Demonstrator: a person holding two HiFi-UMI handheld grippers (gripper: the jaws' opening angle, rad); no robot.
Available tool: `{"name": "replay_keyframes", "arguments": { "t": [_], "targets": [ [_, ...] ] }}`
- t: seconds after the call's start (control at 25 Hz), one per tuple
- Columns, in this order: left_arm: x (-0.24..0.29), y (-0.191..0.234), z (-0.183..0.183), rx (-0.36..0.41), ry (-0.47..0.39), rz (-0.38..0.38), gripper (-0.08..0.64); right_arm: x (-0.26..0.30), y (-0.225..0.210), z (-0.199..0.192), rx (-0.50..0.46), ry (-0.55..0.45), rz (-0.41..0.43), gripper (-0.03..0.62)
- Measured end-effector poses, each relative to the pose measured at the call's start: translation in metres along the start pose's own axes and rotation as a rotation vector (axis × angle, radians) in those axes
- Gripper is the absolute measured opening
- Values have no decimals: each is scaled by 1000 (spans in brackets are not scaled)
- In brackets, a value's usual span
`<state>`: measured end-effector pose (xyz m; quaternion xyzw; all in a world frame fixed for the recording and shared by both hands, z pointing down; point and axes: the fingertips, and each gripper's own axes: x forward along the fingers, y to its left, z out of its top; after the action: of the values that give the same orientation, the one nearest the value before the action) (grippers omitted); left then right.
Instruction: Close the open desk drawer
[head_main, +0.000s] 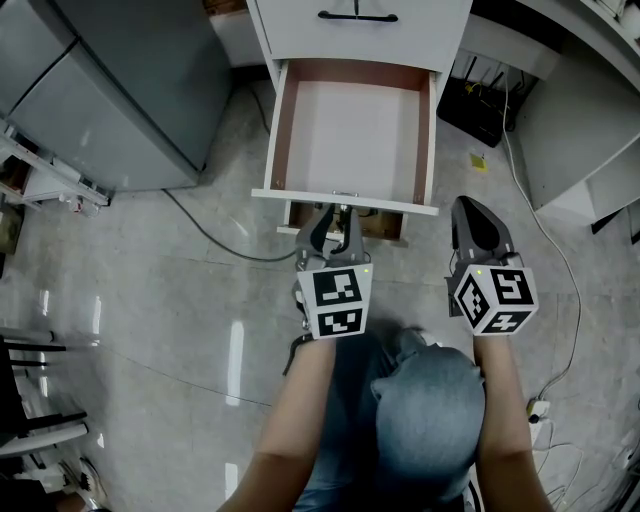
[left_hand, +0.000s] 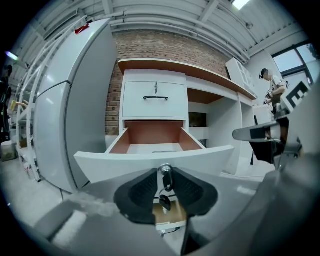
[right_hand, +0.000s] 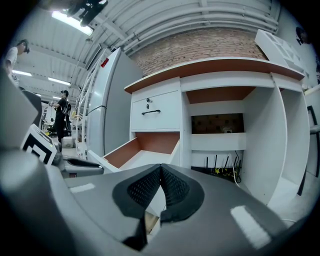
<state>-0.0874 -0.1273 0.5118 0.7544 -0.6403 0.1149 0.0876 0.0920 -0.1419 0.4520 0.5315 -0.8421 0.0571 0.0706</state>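
The drawer (head_main: 290, 195) is seen pulled well out of the drawer stack at the left end of the bench (right_hand: 215, 65), below a shut upper drawer (head_main: 400, 30) with a black handle (head_main: 357, 16). The inside of the open drawer is bare: white bottom, brown side walls. A lock (left_hand: 164, 171) is set in the middle of its white front panel, and a key (left_hand: 164, 202) is seen hanging from it. The left gripper (head_main: 337, 225) is held at the middle of that front panel, pointing at it. Its jaws are spread a little, and the lock and key are seen in the gap between the pads. Contact between pads and lock cannot be told. The right gripper (head_main: 470, 212) is held past the right corner of the drawer front, apart from it, above the floor (head_main: 180, 300). Its jaws are pressed together and nothing is between them. The marker cubes (head_main: 337, 300) are turned up toward the head camera. A tall grey cabinet (head_main: 120, 90) is stood just left of the drawer stack. A cable (head_main: 215, 235) is laid on the floor from beside the cabinet toward the drawer front. A knee in jeans (head_main: 430, 410) is seen between the two forearms.
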Motion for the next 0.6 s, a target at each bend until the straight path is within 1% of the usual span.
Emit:
{"name": "replay_keyframes", "arguments": {
  "t": [0.04, 0.36, 0.6],
  "targets": [
    [0, -1, 0, 0, 0, -3, 91, 0, -1, 0, 1, -1, -2, -2],
    [0, 0, -1, -18, 22, -26, 84, -2, -6, 1, 1, 1, -9, -2],
    [1, -1, -1, -31, 34, -23, 83, -3, -7, 1, -10, 6, -4, -2]
  ]
}}
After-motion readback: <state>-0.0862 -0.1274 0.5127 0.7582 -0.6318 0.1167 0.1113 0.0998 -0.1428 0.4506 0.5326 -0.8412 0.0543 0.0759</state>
